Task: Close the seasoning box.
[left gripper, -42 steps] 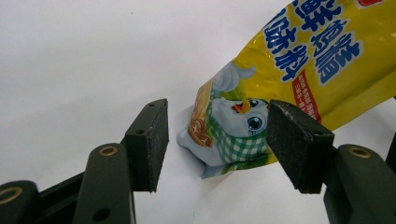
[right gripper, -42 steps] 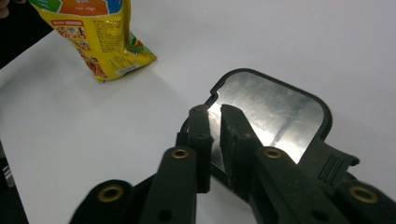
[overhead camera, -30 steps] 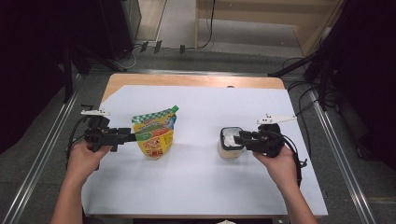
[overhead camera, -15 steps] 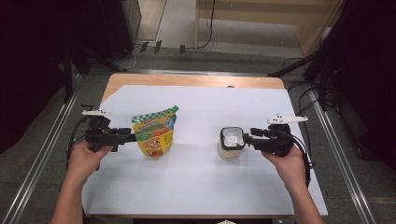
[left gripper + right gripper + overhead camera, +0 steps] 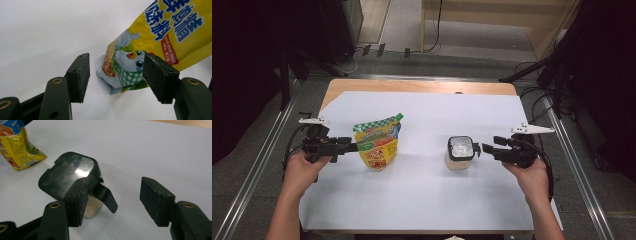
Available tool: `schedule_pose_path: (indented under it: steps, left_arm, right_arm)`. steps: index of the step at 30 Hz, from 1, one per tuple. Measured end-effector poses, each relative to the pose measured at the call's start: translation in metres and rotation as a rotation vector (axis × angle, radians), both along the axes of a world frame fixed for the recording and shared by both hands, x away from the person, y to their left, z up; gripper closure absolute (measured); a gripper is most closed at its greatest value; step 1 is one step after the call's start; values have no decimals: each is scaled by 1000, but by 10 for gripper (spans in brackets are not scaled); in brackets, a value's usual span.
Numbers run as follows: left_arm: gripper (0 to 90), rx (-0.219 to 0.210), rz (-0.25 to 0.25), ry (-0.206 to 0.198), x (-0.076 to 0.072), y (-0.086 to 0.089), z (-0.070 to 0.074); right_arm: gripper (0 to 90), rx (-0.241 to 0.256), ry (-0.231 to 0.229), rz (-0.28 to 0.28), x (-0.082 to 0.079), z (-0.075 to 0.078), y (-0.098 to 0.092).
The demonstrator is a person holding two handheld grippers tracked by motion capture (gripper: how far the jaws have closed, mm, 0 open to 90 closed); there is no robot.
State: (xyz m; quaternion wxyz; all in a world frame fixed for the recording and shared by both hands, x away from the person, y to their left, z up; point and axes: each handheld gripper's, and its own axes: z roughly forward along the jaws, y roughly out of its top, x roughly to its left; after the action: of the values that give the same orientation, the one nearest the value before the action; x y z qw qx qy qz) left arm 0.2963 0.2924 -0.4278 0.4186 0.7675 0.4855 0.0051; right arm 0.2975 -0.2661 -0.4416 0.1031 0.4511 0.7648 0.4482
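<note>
Close up, left gripper (image 5: 116, 75) jaws spread around pouch (image 5: 155, 42) corner, seemingly untouched; right gripper (image 5: 113, 202) jaws spread beside jar (image 5: 71, 182).

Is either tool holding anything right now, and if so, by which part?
Nothing is held. The left tool is open around a corner of the yellow pouch; the right tool is open beside the jar.

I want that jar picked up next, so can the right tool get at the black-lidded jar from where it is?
Probably yes. The right tool sits open just beside the jar, with bare white sheet between them and nothing in the way.
</note>
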Motion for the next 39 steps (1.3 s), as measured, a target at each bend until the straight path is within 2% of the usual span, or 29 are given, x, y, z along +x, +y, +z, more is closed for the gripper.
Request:
schedule_pose_path:
  steps: [5,7,11,16,18,25,39]
  left_arm:
    - [397,0,2,2,0,1,0]
    - [397,1,3,2,0,1,0]
    - [396,2,3,3,1,1,-1]
    - [395,11,1,5,1,1,-2]
    - [394,10,3,5,1,1,-3]
    - [386,12,7,7,2,2,-5]
    - [376,20,25,9,4,5,-7]
  right_arm:
    - [366,20,21,-39,3,-9,-10]
    - [343,16,17,-67,4,-13,-13]
    - [335,13,26,-86,6,-21,-19]
    - [296,-18,15,-106,9,-31,-23]
    - [286,-33,4,-101,10,-35,-24]
    - [274,-47,23,-88,13,-44,-19]
    - [257,-64,30,-87,15,-48,-15]
